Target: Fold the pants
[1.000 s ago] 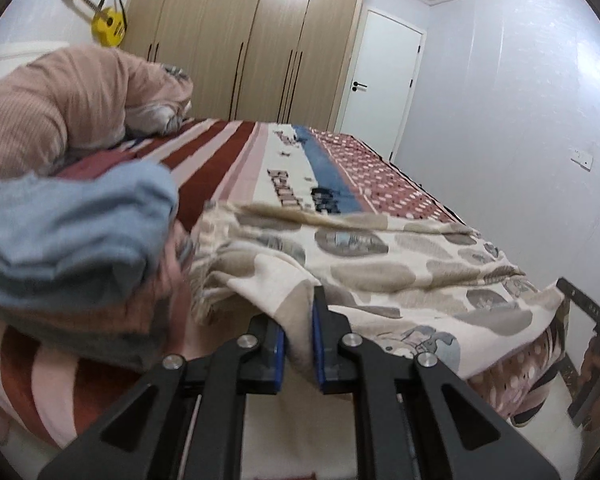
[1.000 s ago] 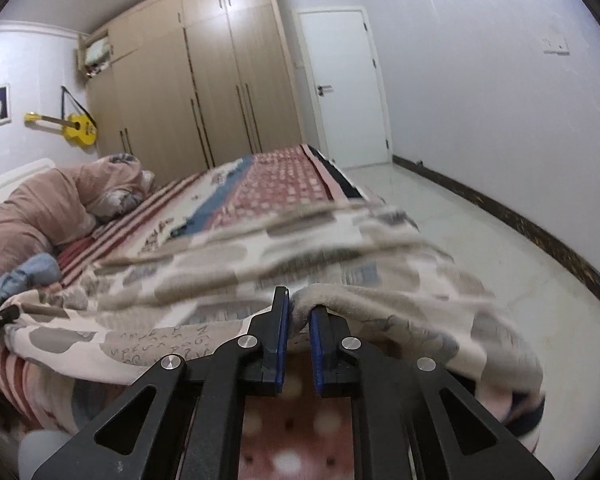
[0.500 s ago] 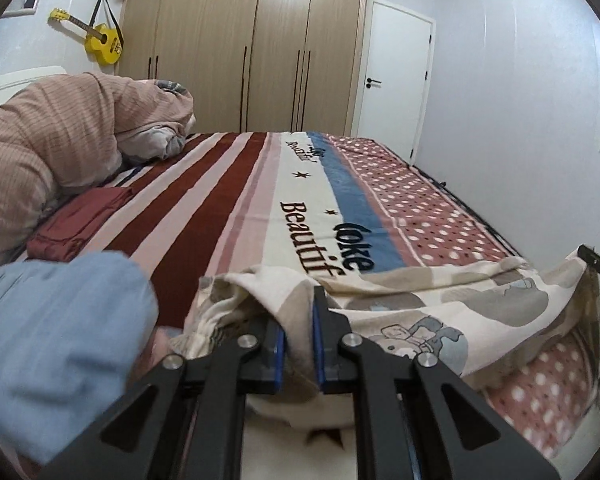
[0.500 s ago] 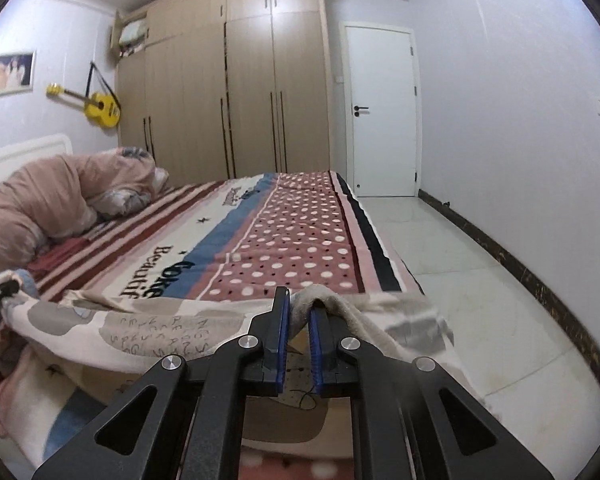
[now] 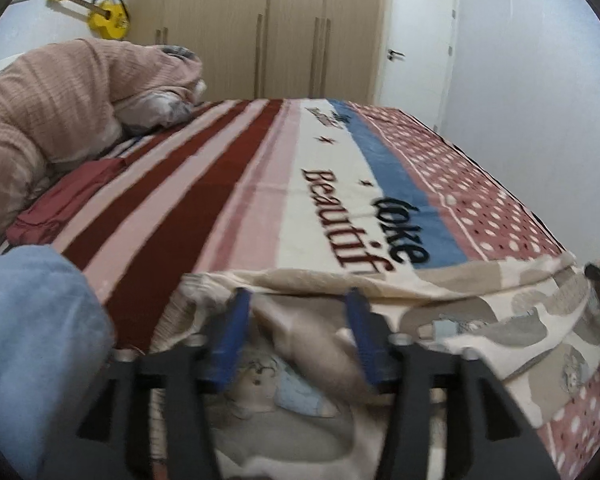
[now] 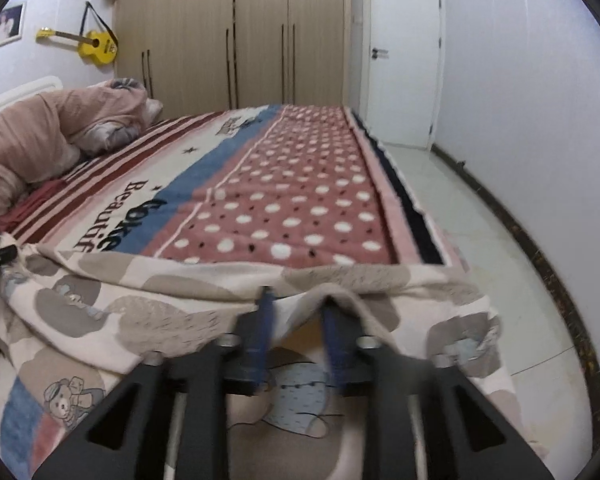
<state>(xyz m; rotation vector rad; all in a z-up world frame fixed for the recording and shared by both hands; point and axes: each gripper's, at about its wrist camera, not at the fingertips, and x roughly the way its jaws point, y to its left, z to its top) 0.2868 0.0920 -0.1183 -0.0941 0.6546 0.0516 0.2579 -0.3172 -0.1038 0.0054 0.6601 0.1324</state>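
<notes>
The pants (image 5: 480, 312), cream with beige blobs and small bear prints, lie spread across the near edge of the bed (image 5: 260, 200). My left gripper (image 5: 298, 322) hovers over their left end; its jaws are opening, with slack cloth lying between the blue pads (image 5: 236, 332) and no pad pressing on it. In the right wrist view the pants (image 6: 160, 304) reach to the bed's right corner. There my right gripper (image 6: 298, 316) is opening too, and a fold of cloth drapes loosely over its right finger. Each gripper's tip shows at the edge of the other's view.
A blue garment pile (image 5: 32, 344) sits close at the left, with a folded red garment (image 5: 64, 204) and a pink duvet (image 5: 60, 100) behind it. Wardrobe (image 6: 240, 32), yellow guitar (image 6: 96, 46) and door (image 6: 404, 60) stand at the far end. Tiled floor (image 6: 480, 240) runs along the bed's right side.
Both grippers pulled the pants back toward the bed's near edge and laid them flat. Their jaws, shut on the cloth before, now stand apart.
</notes>
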